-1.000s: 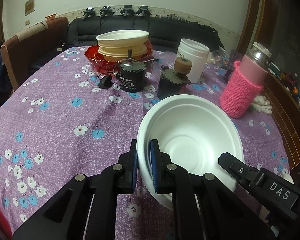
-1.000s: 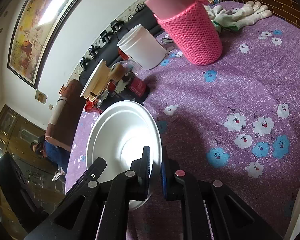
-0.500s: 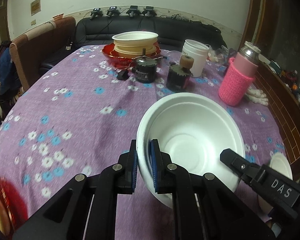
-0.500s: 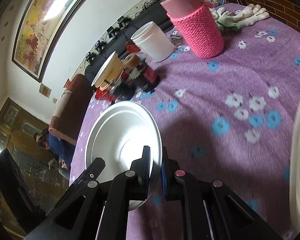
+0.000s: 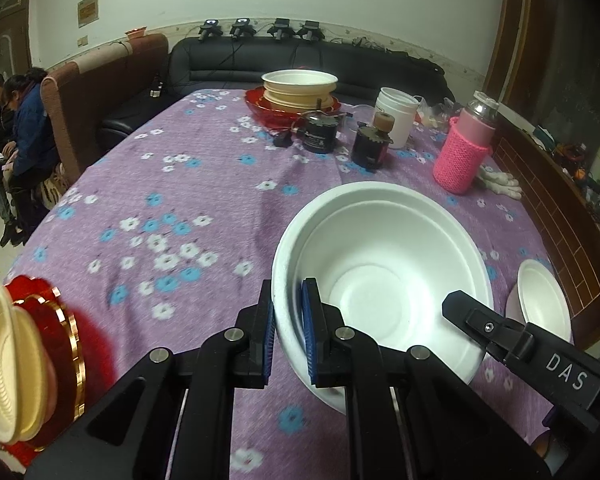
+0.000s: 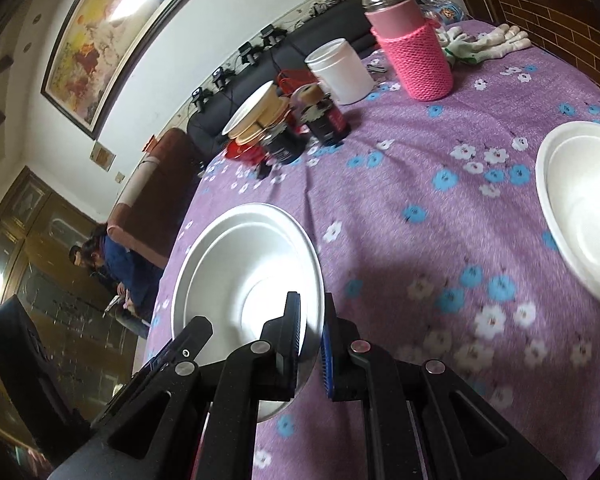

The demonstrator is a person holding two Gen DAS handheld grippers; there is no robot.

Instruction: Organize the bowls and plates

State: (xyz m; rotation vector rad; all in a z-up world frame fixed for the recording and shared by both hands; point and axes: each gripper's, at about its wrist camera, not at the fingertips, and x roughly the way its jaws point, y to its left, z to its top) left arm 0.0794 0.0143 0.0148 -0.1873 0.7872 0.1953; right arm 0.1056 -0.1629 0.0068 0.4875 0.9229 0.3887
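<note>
While both grippers are pinching opposite sides of its rim, the large white bowl (image 5: 384, 272) is being carried just above the purple flowered tablecloth (image 5: 172, 184), toward the near edge of the table. The left gripper (image 5: 288, 336) is clamping the bowl's left rim between its blue pads (image 5: 307, 340), one pad outside the wall and one inside, and the right gripper (image 6: 312, 340) is doing the same on the right rim, its dark finger showing at the lower right of the left wrist view. A smaller white bowl (image 6: 580, 216) is sitting alone near the right edge of the table, close beside the carried one, and a stack of cream bowls on red plates (image 5: 24, 364) is showing at the near left corner, too blurred to count. At the far edge, another stack of cream bowls in a red dish (image 5: 298, 92) is standing behind two dark jars (image 5: 320, 132), a white tub (image 5: 396, 122) and a flask in a pink knitted sleeve (image 5: 462, 152); a pair of white gloves (image 5: 498, 182) is lying beside the flask. As a judgement, the sorting is partly done: two stacks are already formed, while the carried bowl and the loose white bowl are waiting to be nested or placed, so a set-down is probably coming next.
</note>
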